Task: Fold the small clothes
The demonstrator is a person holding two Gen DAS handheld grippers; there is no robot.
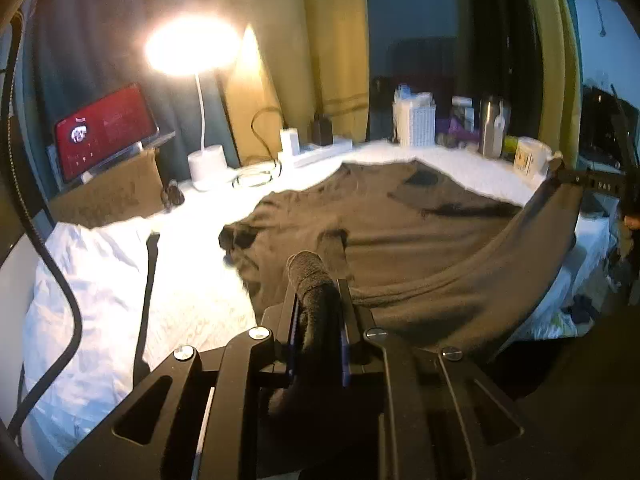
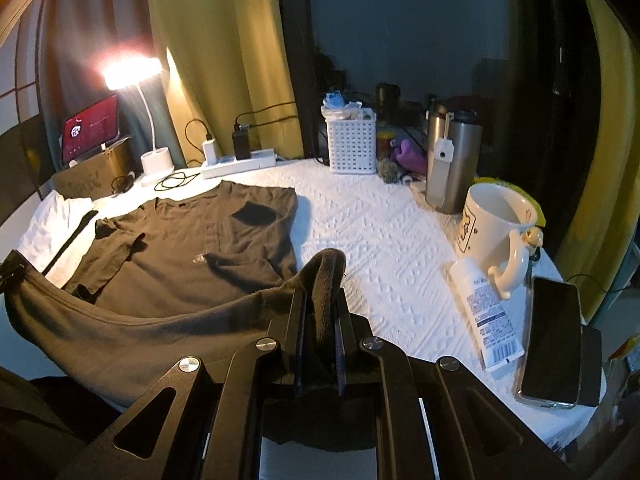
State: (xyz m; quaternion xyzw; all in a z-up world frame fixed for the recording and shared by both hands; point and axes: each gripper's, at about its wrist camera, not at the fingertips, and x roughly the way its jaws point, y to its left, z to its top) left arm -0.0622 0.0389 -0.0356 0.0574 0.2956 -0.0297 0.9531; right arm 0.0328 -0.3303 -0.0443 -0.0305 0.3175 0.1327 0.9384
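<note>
A dark brown T-shirt lies spread on the white table cover, neck toward the lamp and sleeves folded inward. My left gripper is shut on one corner of its bottom hem, a bunch of cloth poking up between the fingers. My right gripper is shut on the other hem corner. The hem hangs lifted and stretched between the two. In the left wrist view the right gripper shows at the far right, holding the cloth. At the left edge of the right wrist view, the left gripper is barely visible.
A lit desk lamp, a red-screened tablet and a power strip line the back. A white basket, steel flask, mug, tube and phone stand to the right. White cloth lies at the left.
</note>
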